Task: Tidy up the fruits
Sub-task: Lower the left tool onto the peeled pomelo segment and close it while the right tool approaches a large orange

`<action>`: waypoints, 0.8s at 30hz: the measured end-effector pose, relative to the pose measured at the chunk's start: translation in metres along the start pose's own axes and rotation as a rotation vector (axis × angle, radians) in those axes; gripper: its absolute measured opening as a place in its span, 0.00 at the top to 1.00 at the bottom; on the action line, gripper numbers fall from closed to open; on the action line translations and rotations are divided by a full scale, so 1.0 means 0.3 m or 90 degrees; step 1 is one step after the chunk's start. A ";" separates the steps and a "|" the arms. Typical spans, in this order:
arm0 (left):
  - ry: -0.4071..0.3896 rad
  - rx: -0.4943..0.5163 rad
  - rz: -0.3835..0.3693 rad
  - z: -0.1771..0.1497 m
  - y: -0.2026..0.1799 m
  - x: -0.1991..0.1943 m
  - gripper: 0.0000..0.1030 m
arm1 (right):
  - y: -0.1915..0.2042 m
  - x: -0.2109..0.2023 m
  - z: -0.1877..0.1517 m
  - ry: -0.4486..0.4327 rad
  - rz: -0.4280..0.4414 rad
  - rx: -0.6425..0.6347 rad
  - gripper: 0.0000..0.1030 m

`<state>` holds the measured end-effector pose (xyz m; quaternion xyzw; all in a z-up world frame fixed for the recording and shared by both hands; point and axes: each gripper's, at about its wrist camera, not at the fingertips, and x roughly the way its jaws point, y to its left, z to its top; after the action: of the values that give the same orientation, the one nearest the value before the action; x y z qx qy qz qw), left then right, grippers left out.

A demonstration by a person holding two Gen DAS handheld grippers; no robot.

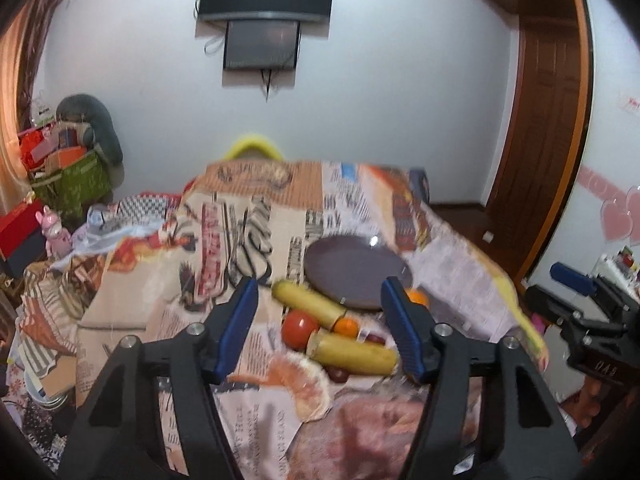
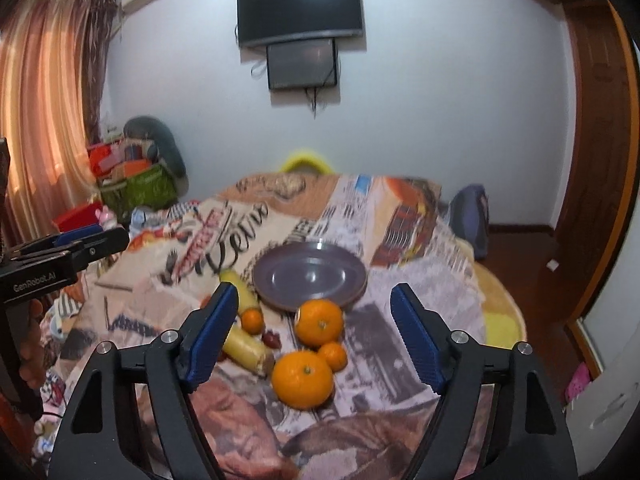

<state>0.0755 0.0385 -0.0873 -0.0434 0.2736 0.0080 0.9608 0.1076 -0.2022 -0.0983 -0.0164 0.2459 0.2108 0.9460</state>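
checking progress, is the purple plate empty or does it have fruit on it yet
Empty. The plate shows only bare surface, and the oranges and bananas lie on the tablecloth beside it.

A desk (image 2: 420,264) covered in newspaper print stood centre. At 12 o'clock, a television (image 2: 300,10) hung on the wall. At 9 o'clock, curtains (image 2: 44,120) hung; a wooden door (image 1: 548,128) stood at 3 o'clock.

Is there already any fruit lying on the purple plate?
No, the purple plate is bare; the oranges and bananas lie on the cloth in front of it.
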 end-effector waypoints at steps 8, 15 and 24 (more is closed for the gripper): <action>0.115 -0.012 0.000 -0.105 0.068 0.152 0.39 | -0.014 0.106 -0.065 0.099 0.005 -0.001 0.26; 0.193 -0.028 -0.007 -0.183 0.100 0.248 0.39 | -0.020 0.190 -0.119 0.157 0.015 0.001 0.26; 0.278 -0.052 -0.031 -0.267 0.082 0.362 0.38 | -0.016 0.318 -0.197 0.239 0.035 0.015 0.26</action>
<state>0.1248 0.0550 -0.2143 -0.0892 0.4737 -0.0138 0.8761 0.1579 -0.1771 -0.1956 -0.0374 0.4211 0.2272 0.8773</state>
